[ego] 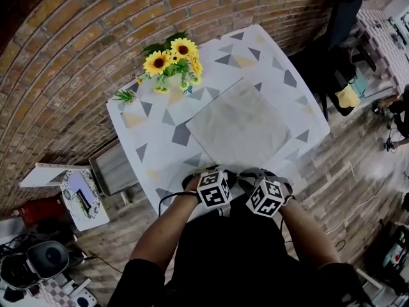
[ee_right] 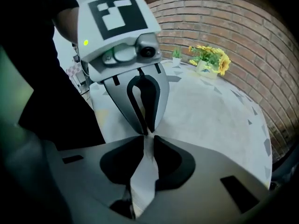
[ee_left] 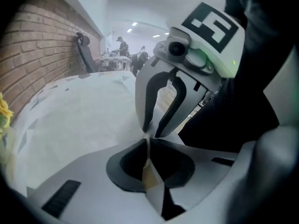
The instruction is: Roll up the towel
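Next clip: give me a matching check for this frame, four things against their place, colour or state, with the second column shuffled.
Things:
1. towel
2. sunflowers
3. small potted plant
4. left gripper

Place, colour or state:
A. shut on the towel's near corner
B. yellow, at the far left corner of the table
C. pale grey, spread flat mid-table
D. green, just left of the flowers, by the table's edge

Pairs: 1-C, 2-B, 3-D, 4-A
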`<state>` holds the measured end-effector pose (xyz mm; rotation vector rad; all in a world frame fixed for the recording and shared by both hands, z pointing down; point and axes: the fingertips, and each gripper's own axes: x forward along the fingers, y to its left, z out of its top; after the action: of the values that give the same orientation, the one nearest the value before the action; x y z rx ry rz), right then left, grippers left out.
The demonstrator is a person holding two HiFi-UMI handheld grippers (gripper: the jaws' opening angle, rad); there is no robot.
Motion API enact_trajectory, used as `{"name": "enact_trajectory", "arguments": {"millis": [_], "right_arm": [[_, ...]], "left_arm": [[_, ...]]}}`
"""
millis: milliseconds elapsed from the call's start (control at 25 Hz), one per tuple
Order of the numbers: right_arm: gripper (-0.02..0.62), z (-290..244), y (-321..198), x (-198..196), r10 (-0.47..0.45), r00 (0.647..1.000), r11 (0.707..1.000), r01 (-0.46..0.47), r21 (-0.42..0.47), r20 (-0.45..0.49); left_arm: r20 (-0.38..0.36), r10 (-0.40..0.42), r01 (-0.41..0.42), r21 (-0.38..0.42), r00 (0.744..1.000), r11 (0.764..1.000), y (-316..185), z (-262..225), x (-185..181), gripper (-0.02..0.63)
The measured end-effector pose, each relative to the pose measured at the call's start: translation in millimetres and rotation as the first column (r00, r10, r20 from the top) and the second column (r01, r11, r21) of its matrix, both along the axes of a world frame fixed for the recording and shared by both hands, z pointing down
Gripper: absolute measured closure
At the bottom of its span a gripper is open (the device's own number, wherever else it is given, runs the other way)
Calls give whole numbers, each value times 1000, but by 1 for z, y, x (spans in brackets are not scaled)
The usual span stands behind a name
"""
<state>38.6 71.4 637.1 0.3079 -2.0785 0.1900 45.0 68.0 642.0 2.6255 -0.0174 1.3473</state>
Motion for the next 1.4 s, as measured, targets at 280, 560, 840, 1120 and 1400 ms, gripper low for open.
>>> {"name": "enact_trajectory", "arguments": {"millis": [280,560,840,1120,1400], "right_arm": [[552,6,-9,2,35,999,998,-35,-48,7],[557,-7,-35,6,261,961,937,-228,-266,94],[555,0,-47,12,223,974,953,-207,-220,49],[552,1,-50,6,154,987,968,-141,-208,47],[526,-11,-46,13,105,992,989,-97,-109,66]], "left_arm": [[26,28,-29,7,999,1000,-4,-4,-6,541],[51,37,-40,79,998,996,-12,0,-1,521],[73,32,-44,157,997,987,-33,-7,-2,536],[134,139,-172,277,981,946,-28,-8,7,468],[97,64,-80,171,993,982,-39,2,5,517]]}}
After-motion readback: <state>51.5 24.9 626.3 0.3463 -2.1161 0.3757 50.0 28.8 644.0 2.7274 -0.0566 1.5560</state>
